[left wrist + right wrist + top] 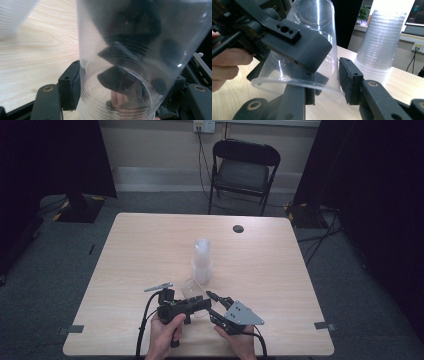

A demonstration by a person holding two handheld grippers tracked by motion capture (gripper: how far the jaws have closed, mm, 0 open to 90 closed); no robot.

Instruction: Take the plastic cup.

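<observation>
A clear plastic cup [191, 289] lies tipped on its side just above the table's front middle, and my left gripper [196, 304] is shut on it. In the left gripper view the cup [125, 50] sits between the two jaws of that gripper [120, 100]. My right gripper [213, 305] comes at the cup's open rim [294, 83] from the right. One jaw of this gripper [327, 87] is inside the rim and the other is outside the wall, with a gap still showing. A stack of clear cups [202, 262] [380, 42] stands upright behind.
A small grey metal clip [159, 286] lies on the wooden table [140, 250] left of the grippers. A dark round hole [238, 228] is near the table's far edge. A black folding chair [243, 170] stands beyond the table.
</observation>
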